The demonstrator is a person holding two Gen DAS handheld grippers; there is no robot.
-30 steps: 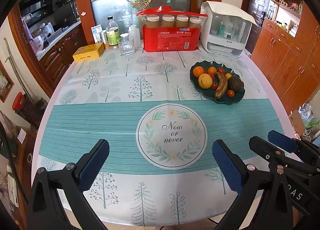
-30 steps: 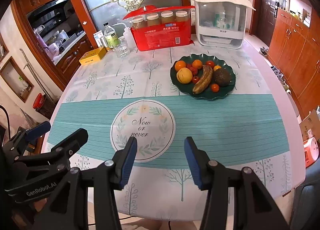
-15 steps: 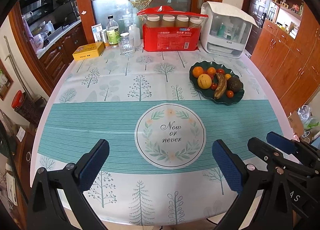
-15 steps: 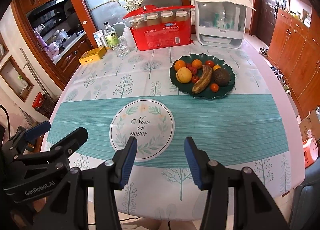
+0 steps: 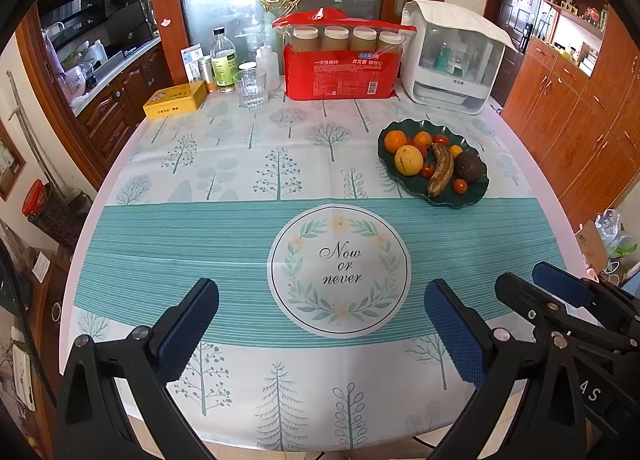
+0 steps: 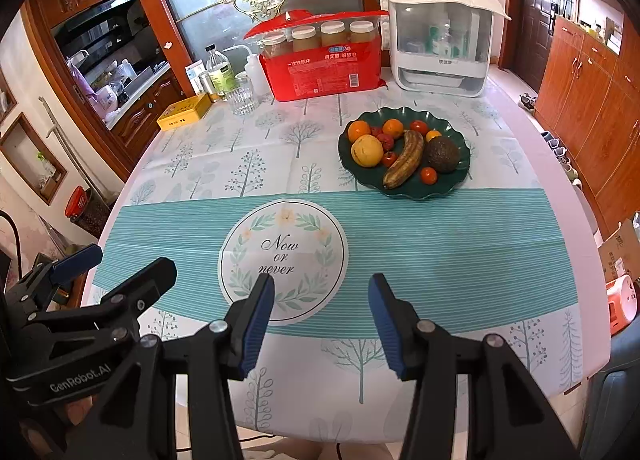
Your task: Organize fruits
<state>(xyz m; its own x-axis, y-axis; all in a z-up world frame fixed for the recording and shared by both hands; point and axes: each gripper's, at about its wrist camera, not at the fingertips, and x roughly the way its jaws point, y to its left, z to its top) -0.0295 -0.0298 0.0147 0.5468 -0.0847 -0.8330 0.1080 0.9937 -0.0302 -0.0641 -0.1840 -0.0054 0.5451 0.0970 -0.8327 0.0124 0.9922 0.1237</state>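
A dark green scalloped plate (image 5: 476, 196) (image 6: 452, 188) stands on the table's right half. It holds a spotted banana (image 5: 441, 174) (image 6: 405, 164), a dark avocado (image 5: 469, 167) (image 6: 441, 154), a yellow round fruit (image 5: 408, 160) (image 6: 367, 150), oranges (image 5: 395, 140) (image 6: 359, 130) and several small tomatoes (image 5: 459, 186) (image 6: 428, 175). My left gripper (image 5: 320, 312) is open and empty above the near table edge. My right gripper (image 6: 321, 300) is open and empty, also at the near edge; it also shows in the left wrist view (image 5: 532, 288). The left gripper shows in the right wrist view (image 6: 116, 272).
At the table's back stand a red pack of paper cups (image 5: 340, 60) (image 6: 324, 56), a white cabinet-like appliance (image 5: 452, 56) (image 6: 440, 44), a glass (image 5: 250, 88) (image 6: 241, 97), bottles (image 5: 222, 60) and a yellow tin (image 5: 176, 99) (image 6: 185, 110). Wooden cabinets (image 5: 580, 112) line the right.
Both views have shifted very slightly; both grippers stay open and empty, and the fruit has not moved.
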